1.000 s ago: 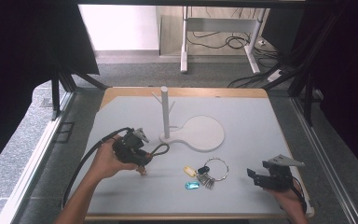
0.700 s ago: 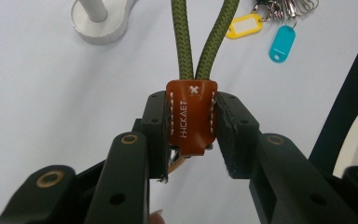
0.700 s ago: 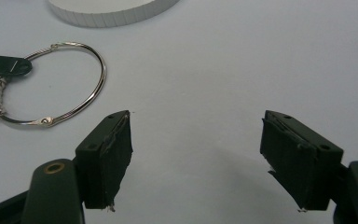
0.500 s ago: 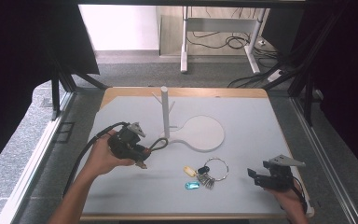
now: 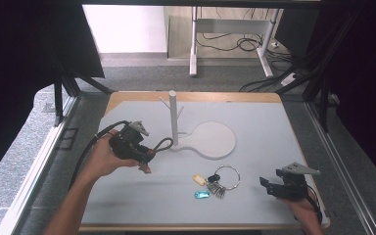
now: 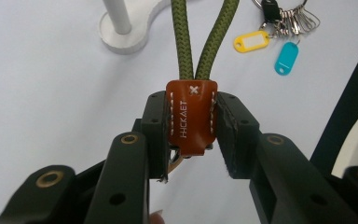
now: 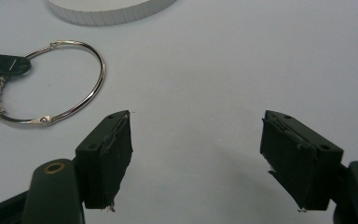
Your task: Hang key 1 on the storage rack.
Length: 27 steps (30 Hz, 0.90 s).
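The strap point(image 6: 191, 116), a loop of green braided cord joined by a brown stitched leather tab, is clamped by its tab between the jaws of the left gripper point(image 6: 191, 126). It is held just above the table point(image 5: 274, 127), close beside the white stand point(image 5: 173, 117), with the cord loop pointing toward the post.

The step in hand is judged to be the carrying of the loop to the stand for hanging. For the next move, the loop would need to be lifted to the level of one of the short side pegs near the top of the post, opened wide enough to pass over it, and lowered until the cord is caught (the cord looks limp, so the loop may sag shut on the way).

The post is a smooth upright rod set in a flat base that widens into a round disc. A bunch of keys point(image 5: 218, 183) on a large thin wire ring lies on the table in front of that base, with a yellow tag and a blue tag of glossy plastic beside the metal keys.

The right gripper point(image 7: 196, 158) is held low near the table's front right edge, its jaws wide apart and empty, their pads dark and slightly frayed, with the ring just beside the left jaw.
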### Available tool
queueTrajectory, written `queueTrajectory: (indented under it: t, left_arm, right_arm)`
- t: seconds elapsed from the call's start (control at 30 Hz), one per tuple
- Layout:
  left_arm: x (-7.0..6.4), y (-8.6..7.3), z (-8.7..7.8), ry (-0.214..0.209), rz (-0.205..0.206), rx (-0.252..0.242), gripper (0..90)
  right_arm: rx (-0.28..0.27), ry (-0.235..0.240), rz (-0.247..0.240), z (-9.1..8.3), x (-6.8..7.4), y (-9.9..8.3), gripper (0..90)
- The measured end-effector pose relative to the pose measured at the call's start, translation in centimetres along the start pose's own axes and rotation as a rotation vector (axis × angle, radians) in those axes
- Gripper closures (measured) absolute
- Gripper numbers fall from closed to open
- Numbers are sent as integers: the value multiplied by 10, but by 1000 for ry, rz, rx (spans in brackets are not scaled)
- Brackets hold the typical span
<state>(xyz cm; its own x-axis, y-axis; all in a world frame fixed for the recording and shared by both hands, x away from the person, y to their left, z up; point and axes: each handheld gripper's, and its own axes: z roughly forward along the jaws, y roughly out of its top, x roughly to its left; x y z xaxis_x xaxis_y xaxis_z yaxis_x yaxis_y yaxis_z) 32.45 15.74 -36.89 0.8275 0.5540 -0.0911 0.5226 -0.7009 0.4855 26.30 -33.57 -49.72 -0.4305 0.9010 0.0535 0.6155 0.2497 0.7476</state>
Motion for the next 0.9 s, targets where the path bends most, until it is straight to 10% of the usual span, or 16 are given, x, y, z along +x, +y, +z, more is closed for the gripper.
queueTrajectory:
  t: [0.9]
  left_arm:
    - [16, 14, -26, -1, -11, -37, 667]
  right_arm:
    - [1, -5, -3, 1, -1, -1, 257]
